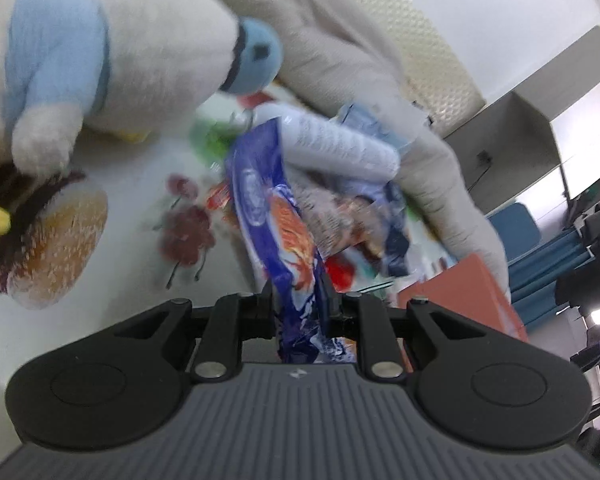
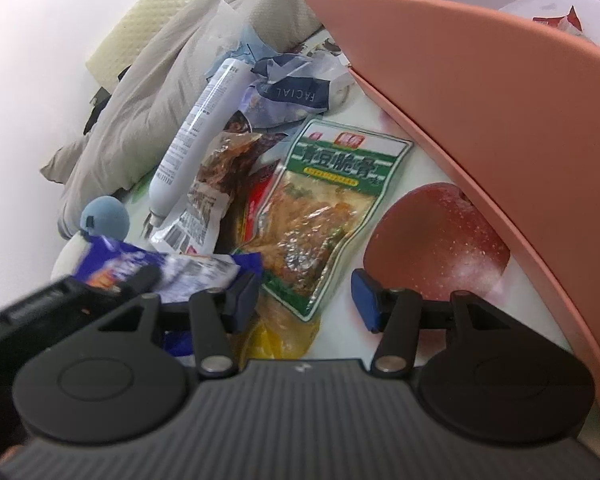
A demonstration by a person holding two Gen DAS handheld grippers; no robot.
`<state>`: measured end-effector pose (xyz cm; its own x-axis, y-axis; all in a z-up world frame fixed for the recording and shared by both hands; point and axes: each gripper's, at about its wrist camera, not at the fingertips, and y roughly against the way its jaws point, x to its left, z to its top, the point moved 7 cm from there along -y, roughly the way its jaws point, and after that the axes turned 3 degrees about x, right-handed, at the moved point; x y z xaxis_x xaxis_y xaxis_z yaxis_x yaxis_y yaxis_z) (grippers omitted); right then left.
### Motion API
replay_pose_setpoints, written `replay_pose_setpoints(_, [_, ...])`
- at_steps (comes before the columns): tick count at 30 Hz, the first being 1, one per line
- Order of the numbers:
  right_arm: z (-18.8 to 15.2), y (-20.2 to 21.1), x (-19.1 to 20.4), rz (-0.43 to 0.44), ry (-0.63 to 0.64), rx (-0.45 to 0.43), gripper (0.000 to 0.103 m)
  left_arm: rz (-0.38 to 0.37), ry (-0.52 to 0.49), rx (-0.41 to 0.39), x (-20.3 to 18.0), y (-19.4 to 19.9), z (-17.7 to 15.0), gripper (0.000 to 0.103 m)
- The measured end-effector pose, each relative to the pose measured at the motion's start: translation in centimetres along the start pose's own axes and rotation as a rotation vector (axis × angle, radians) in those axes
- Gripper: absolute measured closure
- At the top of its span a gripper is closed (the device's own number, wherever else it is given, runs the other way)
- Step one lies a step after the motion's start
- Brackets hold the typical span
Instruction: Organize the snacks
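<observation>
At far left a plush toy (image 1: 112, 48) lies on the fruit-printed tablecloth (image 1: 140, 264). The left gripper (image 1: 300, 300) is clamped on a blue snack packet (image 1: 284, 216), lifted off the pile. Further right, the right gripper (image 2: 306, 296) hangs with jaws apart and nothing pinched, over a green snack pouch (image 2: 328, 200) lying flat beside the salmon bin (image 2: 480, 112). To do this well, I judge, carry the blue packet clear over the bin's rim before letting go, keeping away from the white tube (image 2: 200, 132).

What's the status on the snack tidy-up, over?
Left gripper shut on blue snack packet. Right gripper open above green snack packet. Orange bin close right; white tube among the snacks.
</observation>
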<state>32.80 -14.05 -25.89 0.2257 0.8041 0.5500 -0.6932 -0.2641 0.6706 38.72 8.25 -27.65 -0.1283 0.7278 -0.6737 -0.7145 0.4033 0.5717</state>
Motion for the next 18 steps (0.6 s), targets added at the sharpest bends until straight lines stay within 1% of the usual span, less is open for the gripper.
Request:
replay_pose_setpoints(3, [0.3,-0.4,0.0,-0.006,-0.012,-0.008,0.050,0.074,-0.033,0.009,0.8,-1.0,-0.4,0.081])
replay_pose_setpoints(5, [0.6,-0.6,0.1,-0.014,-0.024,-0.017,0.050,0.079,0.003,0.028,1.7,-1.3,-0.9,0.081])
replay_pose_setpoints(7, [0.8,-1.0,0.2,-0.020,-0.027,-0.030,0.050,0.071,0.026,0.029,2.2,-1.5,-1.0,0.081])
replay_pose_setpoints(10, [1.3,-1.4,0.2,-0.024,-0.053,-0.044,0.050,0.087,0.008,0.030,2.0,-1.7,-0.8,0.081])
replay_pose_setpoints(11, [1.4,-1.4,0.2,-0.019,-0.065,-0.048,0.048,0.093,-0.002,0.029,1.7,-1.9,-0.7,0.081])
replay_pose_setpoints(12, [1.5,-1.6,0.3,-0.009,-0.072,-0.048,0.046,0.098,-0.010,0.030,1.7,-2.0,-0.7,0.081])
replay_pose_setpoints(14, [1.7,-1.8,0.6,0.016,-0.080,-0.042,0.046,0.102,-0.019,0.032,1.5,-2.1,-0.7,0.081])
replay_pose_setpoints(18, [2.1,-1.6,1.3,0.112,-0.100,-0.054,0.046,0.102,-0.021,0.031,1.5,-2.1,-0.8,0.081])
